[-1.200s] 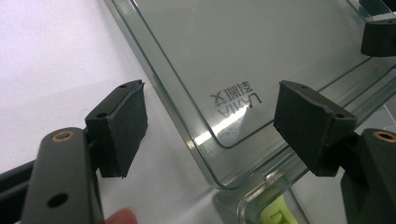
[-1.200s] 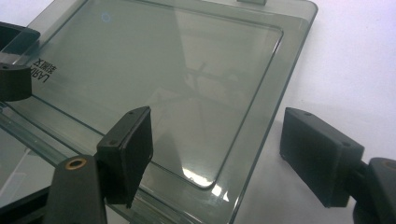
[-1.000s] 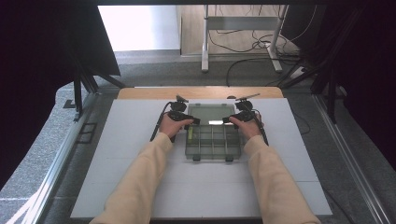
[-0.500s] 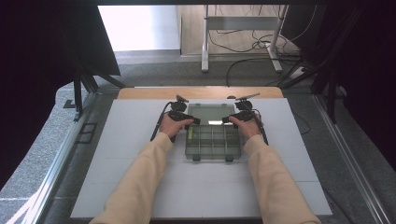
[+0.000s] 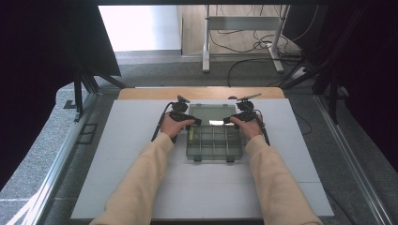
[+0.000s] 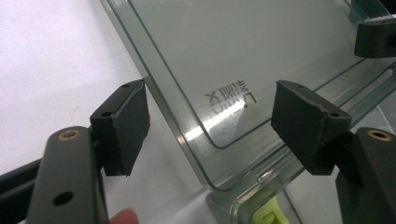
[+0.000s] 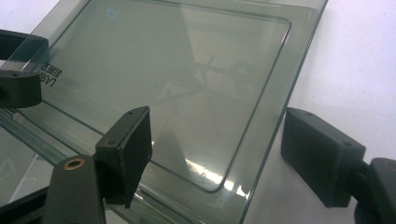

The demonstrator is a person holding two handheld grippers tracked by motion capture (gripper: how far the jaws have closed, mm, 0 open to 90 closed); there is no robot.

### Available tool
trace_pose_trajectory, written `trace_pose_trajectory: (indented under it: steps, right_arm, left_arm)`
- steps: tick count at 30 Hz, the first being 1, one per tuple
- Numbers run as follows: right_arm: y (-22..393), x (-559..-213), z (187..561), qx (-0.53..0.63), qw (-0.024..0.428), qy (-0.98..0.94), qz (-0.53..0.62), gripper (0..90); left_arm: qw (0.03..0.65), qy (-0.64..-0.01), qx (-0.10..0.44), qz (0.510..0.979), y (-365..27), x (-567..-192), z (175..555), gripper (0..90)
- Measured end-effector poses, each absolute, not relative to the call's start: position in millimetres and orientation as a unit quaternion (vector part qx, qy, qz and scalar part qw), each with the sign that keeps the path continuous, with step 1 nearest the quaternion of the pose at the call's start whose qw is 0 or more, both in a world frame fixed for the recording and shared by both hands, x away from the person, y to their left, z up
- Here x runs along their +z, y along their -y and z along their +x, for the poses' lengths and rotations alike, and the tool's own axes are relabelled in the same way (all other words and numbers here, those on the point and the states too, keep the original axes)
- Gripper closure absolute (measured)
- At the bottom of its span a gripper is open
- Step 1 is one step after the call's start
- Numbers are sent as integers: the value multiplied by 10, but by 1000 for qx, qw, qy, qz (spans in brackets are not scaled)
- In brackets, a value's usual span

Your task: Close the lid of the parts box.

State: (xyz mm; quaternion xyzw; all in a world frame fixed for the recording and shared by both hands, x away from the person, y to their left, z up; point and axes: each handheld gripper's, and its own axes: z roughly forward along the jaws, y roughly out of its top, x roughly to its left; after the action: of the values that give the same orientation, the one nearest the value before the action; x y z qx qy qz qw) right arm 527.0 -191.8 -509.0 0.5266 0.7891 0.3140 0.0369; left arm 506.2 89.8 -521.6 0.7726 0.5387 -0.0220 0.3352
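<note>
Both grippers, left gripper (image 5: pixel 196 121) and right gripper (image 5: pixel 226 120), stand open astride the clear lid's (image 5: pixel 211 113) 2 side edges, lid folded back behind the compartment box (image 5: pixel 214 143). Close evenly, lift together.

The lid (image 6: pixel 224 60) between the left gripper's (image 6: pixel 210 126) jaws is clear, grey-tinted plastic, smooth and glossy, with bright glints near its rounded corner and raised lettering moulded in. The pads (image 6: pixel 128 126) look like matt black rubber with a fine grain, on smooth black plastic arms with brass-coloured rivets. Beyond the right gripper (image 7: pixel 219 154) the table (image 7: pixel 355 56) is matt white. A glossy lime-green plastic latch (image 6: pixel 266 217) sits below the lid.
</note>
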Motion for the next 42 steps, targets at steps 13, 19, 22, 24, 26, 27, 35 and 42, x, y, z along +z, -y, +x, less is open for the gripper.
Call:
trace_pose_trajectory:
  steps: [13, 19, 22, 24, 26, 27, 35, 42]
  right_arm:
    - [1931, -5090, 5275, 320, 29, -786, 527, 270]
    - [1961, -5092, 5276, 326, 25, -784, 528, 295]
    - [1967, -5086, 5273, 328, 26, -783, 528, 305]
    - [1964, -5081, 5271, 330, 29, -783, 527, 307]
    - [1964, -5075, 5268, 330, 31, -783, 526, 310]
    - [1965, -5073, 5267, 331, 31, -783, 525, 312]
    - [1980, -5042, 5257, 337, 33, -781, 525, 324]
    - [1991, -5026, 5246, 345, 37, -778, 524, 331]
  left_arm:
    - [338, -535, -26, 774, -901, -5217, 5065, 301]
    - [340, -534, -24, 774, -904, -5211, 5060, 307]
    - [339, -531, -21, 776, -904, -5204, 5057, 311]
    - [340, -530, -21, 776, -906, -5201, 5056, 312]
    - [342, -530, -22, 776, -908, -5200, 5056, 313]
    - [342, -530, -22, 775, -910, -5198, 5056, 313]
    - [351, -531, -25, 771, -923, -5186, 5058, 314]
    - [358, -530, -25, 768, -930, -5175, 5057, 316]
